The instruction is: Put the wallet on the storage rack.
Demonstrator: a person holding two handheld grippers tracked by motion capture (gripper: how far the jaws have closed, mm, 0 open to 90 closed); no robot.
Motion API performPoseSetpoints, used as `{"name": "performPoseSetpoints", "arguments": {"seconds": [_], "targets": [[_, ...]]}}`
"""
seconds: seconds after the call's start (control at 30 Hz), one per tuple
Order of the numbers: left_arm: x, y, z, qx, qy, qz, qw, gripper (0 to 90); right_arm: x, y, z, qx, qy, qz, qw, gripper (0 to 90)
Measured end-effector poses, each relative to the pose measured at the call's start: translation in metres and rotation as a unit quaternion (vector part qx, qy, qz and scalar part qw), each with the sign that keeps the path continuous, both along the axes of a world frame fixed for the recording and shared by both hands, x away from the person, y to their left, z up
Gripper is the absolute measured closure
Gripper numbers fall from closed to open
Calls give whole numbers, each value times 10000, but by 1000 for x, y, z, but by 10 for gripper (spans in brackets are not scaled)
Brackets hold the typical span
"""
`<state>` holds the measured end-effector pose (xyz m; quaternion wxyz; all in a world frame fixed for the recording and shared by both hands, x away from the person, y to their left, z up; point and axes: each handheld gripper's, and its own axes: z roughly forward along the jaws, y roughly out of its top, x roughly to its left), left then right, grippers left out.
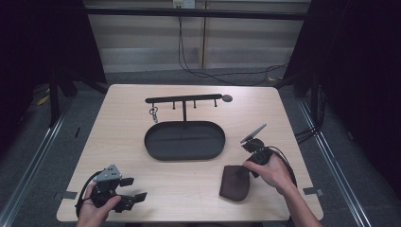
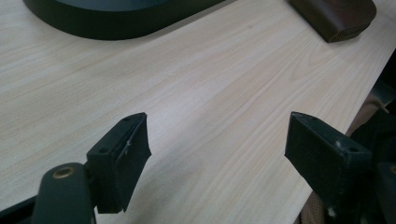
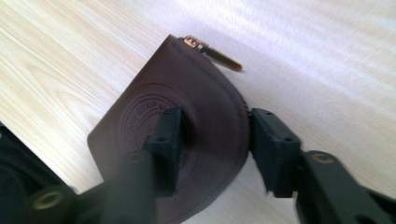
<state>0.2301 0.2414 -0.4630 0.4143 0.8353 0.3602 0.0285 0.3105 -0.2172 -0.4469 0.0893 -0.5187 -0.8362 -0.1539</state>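
Brown leather zip pouch [image 3: 154, 116] lies flat on the pale wood table [image 1: 189, 189], at the near right, just in front of the black oval tray [image 1: 184, 140] and apart from it. An embossed round stamp faces up; the brass zip pull [image 3: 212, 51] rests on the tabletop past the curved edge. Right gripper [image 3: 212, 140] comes down over the pouch: one jaw sits on the stamped face, the other stands at the curved zip edge, so the rounded side lies between them. Whether the pads actually press is not clear from the right gripper view; the jaws look partly drawn in, about to pinch rather than firmly clamped. Judgement: this edge is chosen because it offers a thin lip that two jaws can nip from a flat surface. The high view shows the right hand [image 1: 269, 171] angled over the pouch [image 1: 235, 182], with the cable trailing off to the right. Left gripper [image 2: 217, 154] rests low at the near left edge of the table, jaws wide apart with bare wood between them, well away from the pouch; it reads as parked. Behind the tray stands a black hook rail [image 1: 184, 100] on a post, with a small key ring [image 1: 153, 113] hanging from its left hook, a likely place for small items.
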Motion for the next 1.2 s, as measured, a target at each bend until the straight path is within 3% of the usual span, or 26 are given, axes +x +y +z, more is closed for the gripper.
{"name": "performPoseSetpoints", "arguments": {"seconds": [0.03, 0.07, 0.1, 0.53, 1.2], "targets": [[0, 0, 0, 5, 2, -11, 10000, 214, 1, -1, 3, 8, -1, -33, 10000, 601], [1, 1, 0, 11, 3, 9, 10000, 214, 2, -2, 6, 74, -71, -25, 9999, 736], [1, 1, 0, 17, 13, 5, 10000, 214, 2, -2, 9, 57, -127, -35, 9999, 750], [1, 1, 0, 3, 11, 15, 10000, 215, 5, 1, 31, 66, -315, 24, 9995, 804], [1, 2, 1, -3, 3, 6, 10000, 215, 10, 12, 60, -237, -497, 163, 9984, 837]]}}
